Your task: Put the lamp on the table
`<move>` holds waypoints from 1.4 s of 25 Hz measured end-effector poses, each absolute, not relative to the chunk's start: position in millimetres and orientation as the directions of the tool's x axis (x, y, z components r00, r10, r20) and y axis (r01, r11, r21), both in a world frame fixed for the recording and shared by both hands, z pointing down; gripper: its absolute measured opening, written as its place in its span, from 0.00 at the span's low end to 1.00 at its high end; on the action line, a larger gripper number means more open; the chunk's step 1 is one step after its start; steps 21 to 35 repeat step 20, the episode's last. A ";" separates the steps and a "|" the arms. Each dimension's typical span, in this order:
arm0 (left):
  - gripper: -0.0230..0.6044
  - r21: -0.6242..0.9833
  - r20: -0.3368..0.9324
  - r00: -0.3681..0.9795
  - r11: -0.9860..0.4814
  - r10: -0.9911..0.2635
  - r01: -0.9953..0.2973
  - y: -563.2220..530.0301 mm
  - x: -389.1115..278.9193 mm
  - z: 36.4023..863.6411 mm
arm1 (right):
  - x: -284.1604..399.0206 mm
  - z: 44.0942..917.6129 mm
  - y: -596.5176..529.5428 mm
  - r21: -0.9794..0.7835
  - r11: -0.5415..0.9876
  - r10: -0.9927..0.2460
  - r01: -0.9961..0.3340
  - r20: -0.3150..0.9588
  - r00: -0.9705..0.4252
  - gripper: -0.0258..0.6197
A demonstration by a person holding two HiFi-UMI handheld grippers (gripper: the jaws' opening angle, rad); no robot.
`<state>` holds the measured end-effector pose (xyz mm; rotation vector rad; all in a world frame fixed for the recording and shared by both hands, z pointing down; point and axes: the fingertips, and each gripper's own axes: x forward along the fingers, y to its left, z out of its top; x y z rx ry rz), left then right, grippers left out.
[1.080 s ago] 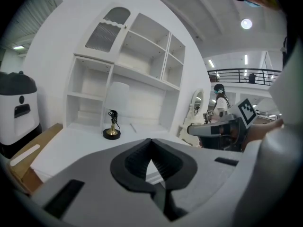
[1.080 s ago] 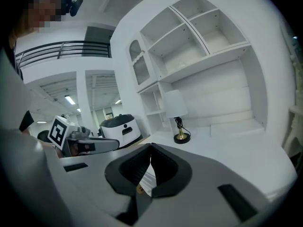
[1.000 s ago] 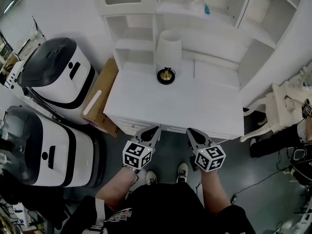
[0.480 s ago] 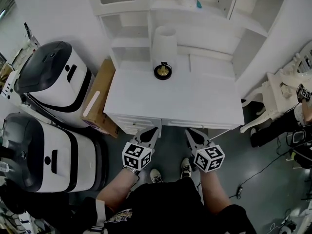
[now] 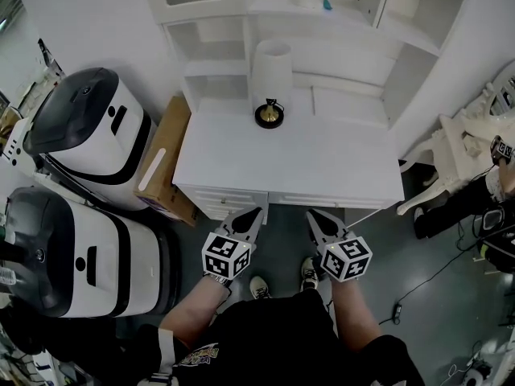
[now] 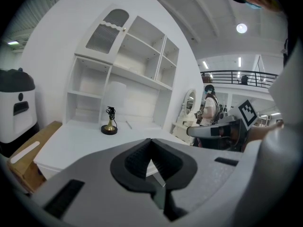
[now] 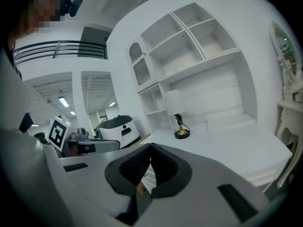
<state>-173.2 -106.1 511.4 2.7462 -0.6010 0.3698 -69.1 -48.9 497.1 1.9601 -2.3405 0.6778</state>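
Far machine point(image 5: 84, 127): white housing with a black top; on the floor at the far left of the head view
Near machine point(image 5: 72, 256): same make, white with black bands; in front of the far machine, lower in the view
Cardboard box point(image 5: 163, 163): brown; lying between the far machine and the table's left edge; a pale strip on its upper face
Table point(image 5: 322, 175): white, with drawer fronts along the near edge; top bare but for the lamp
Shelf unit point(image 5: 354, 51): white, open compartments; rising along the back of the table
Lamp point(image 5: 271, 75): upright on the table, at the back left of the top, just in front of the shelf unit; white shade, brass stem, round black base; well apart from both grippers
Left gripper point(image 5: 251, 217): held over the grey floor just short of the table's front edge; jaws pressed together, nothing between them; its own view looks across the table top toward the lamp
Shoes point(image 5: 258, 287): the person's own; on the floor between the two marker cubes
Right gripper point(image 5: 316, 219): beside the left gripper, also short of the front edge; jaws together and empty
Carved furniture point(image 5: 451, 163): white; right of the table
Second person point(image 5: 483, 203): dark clothing; partly in view at the far right edge
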 end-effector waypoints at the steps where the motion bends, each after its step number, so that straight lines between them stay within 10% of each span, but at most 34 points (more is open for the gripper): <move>1: 0.05 0.237 0.310 0.879 -0.865 -0.363 -0.441 -106.2 -173.8 511.3 | -69.3 496.9 -49.5 -0.315 0.121 -0.935 -0.941 0.283 -0.215 0.08; 35: 0.05 0.256 0.312 0.873 -0.852 -0.374 -0.456 -111.2 -179.2 518.4 | -70.8 501.7 -58.6 -0.311 0.131 -0.928 -0.941 0.296 -0.227 0.08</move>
